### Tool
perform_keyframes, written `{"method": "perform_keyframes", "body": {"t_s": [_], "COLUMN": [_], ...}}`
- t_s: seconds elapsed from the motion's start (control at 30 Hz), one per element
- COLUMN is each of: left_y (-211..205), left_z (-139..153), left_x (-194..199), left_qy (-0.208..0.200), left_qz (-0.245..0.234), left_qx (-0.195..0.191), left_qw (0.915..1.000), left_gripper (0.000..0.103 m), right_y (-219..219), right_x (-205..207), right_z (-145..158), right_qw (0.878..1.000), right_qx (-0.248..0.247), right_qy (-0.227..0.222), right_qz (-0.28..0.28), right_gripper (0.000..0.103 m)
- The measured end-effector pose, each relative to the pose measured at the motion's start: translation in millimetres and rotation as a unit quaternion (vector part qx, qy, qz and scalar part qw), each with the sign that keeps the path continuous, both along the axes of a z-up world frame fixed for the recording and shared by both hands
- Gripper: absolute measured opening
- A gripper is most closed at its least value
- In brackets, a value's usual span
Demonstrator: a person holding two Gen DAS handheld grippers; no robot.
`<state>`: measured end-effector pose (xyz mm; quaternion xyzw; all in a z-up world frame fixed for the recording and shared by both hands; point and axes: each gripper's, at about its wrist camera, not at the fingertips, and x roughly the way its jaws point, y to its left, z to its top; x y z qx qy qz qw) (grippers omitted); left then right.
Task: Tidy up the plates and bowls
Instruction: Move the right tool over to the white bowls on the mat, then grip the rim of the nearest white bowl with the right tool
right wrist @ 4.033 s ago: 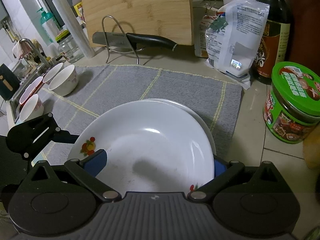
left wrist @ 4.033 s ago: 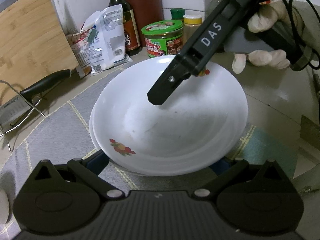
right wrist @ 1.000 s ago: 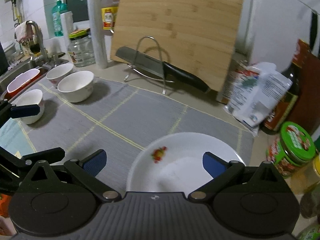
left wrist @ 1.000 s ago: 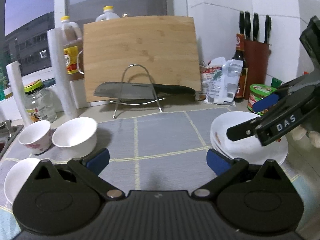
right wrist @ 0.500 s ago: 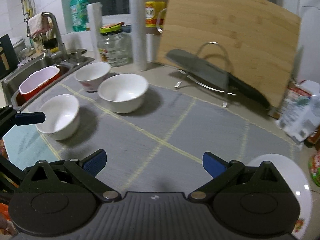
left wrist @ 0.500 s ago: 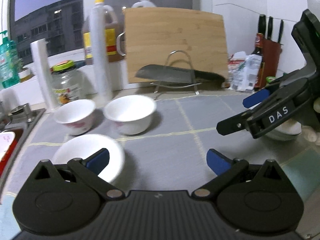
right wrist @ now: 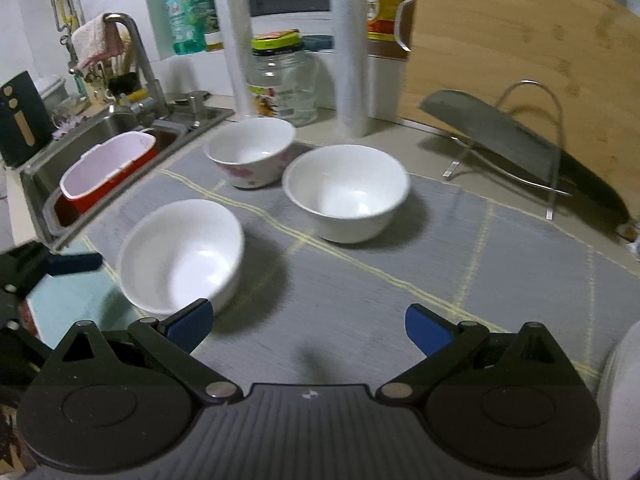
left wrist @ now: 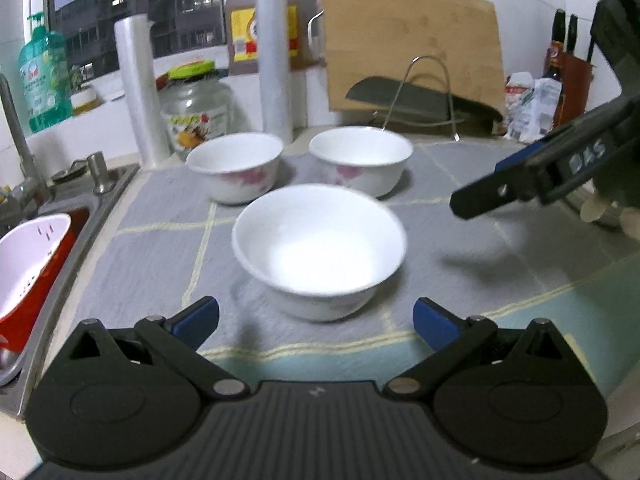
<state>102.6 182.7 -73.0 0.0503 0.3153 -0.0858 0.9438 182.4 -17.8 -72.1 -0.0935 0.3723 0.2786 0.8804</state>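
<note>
Bowls are sitting three together on the grey mat (right wrist: 360,280) beside the sink (right wrist: 100,128): a plain white bowl (left wrist: 320,248) nearest, and behind it two flower-patterned ones, the left rear bowl (left wrist: 235,166) and the right rear bowl (left wrist: 362,158), each standing apart from the others. A stack of plates (right wrist: 620,400) is showing only as a white edge at the far right of the right wrist view.

Both tongs are standing wide and carrying nothing. The left gripper (left wrist: 316,320) is facing the near bowl squarely, which looks like the piece to take first. The right gripper (right wrist: 306,326) is hanging over bare mat, with that same bowl just off its left finger.

For a good grip, one finger should be going inside the rim and one outside, pinching the wall rather than spanning the whole bowl. A smooth, rounded glazed wall will likely be slipping unless the pinch is firm and the lift level. Nesting it into a rear bowl calls for centring above before lowering.
</note>
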Motion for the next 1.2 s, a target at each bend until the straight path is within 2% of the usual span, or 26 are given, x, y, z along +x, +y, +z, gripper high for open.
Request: {"method": "perform_keyframes", "body": {"t_s": [0.23,0.37,0.63,0.8,0.93,1.2], "left_y": [9,7,3,3,4,4], "left_z": [-13,-15,-14,-13,-11,-9], "left_x": [9,14,22,25,26,25], "left_qy": [0.01,0.003,-0.017,-0.024,-0.027,-0.031], "left_qz": [-0.018,-0.027,-0.044,-0.051,-0.057,-0.071], "left_qx": [-0.004,0.006,0.02,0.023,0.019,0.02], "left_qw": [0.9998,0.9996,0.9987,0.9981,0.9978,0.9968], "left_gripper": [0.102,0.102,0.102,0.102,0.099,0.092], "right_y": [24,32,45,57,64,71], "right_x": [4,4,15,23,33,38], "right_z": [-6,-10,-14,-16,-21,-25], "right_qw": [1.0,1.0,0.997,0.996,0.994,0.993], "right_qx": [0.008,0.007,0.045,0.051,0.053,0.054], "right_qy": [0.007,0.007,0.016,0.017,0.034,0.043], "right_qz": [0.018,0.029,0.057,0.075,0.088,0.1], "right_gripper": [0.103,0.103,0.103,0.103,0.088,0.077]}}
